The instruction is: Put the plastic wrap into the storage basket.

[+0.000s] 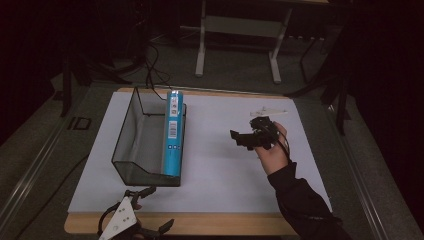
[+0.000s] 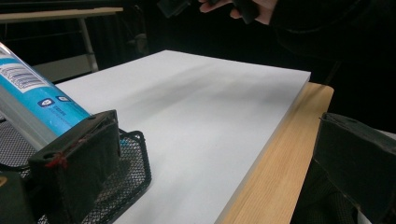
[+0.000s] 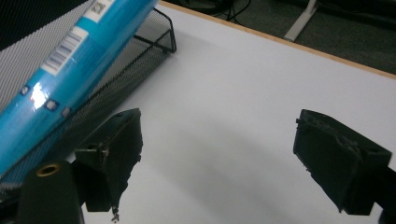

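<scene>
Not reading anything here tbh: barcode and white label on the blue tube point(image 1: 173, 132) staying too blurry.

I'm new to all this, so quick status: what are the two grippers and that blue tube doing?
Left gripper open, empty, at near table edge. Right gripper open, empty, above white sheet. Blue tube lying in mesh basket. Nothing between.

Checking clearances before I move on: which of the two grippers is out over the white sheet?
The right gripper, held with open, empty jaws above the white sheet beside the mesh basket. The left gripper sits at the table's near edge.

Open sheet point(image 1: 220, 165) right of basket point(image 1: 131, 150)
</scene>
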The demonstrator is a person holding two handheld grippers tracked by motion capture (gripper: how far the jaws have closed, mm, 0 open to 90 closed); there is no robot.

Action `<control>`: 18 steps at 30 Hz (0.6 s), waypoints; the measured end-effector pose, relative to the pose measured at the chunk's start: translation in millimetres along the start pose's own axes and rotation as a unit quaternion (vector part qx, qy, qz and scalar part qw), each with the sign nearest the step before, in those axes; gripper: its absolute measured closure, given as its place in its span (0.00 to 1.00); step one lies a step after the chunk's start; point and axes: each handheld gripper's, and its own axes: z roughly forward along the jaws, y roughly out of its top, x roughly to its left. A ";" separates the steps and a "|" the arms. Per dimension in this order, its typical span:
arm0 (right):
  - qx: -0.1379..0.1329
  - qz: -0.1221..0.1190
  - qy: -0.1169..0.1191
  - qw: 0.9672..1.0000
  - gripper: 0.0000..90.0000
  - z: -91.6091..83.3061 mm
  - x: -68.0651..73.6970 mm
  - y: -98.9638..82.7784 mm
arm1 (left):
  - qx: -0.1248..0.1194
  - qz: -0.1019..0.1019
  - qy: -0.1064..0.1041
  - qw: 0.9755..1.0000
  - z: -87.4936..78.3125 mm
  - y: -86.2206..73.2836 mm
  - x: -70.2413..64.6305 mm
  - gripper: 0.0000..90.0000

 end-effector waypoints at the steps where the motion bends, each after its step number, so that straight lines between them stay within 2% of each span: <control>1: 0.000 0.000 0.000 1.000 0.17 0.0 0.0 0.0 | 0.000 0.000 0.000 1.000 0.0 0.0 0.0 0.02; 5: -0.003 0.007 0.025 1.000 0.17 -9.9 -5.5 -14.2 | 0.001 -0.001 0.001 1.000 0.0 -0.3 0.6 0.02; 11: 0.004 0.007 0.031 1.000 0.17 -20.9 -10.6 -32.9 | 0.004 -0.001 -0.001 1.000 1.2 -0.5 0.3 0.02; 17: 0.005 0.017 0.041 0.999 0.17 -26.7 -15.0 -52.3 | 0.006 0.000 -0.001 1.000 1.6 -0.7 0.3 0.02; 18: 0.006 0.022 0.043 0.999 0.17 -26.6 -17.1 -60.4 | 0.006 0.000 -0.001 1.000 2.1 -0.7 0.1 0.02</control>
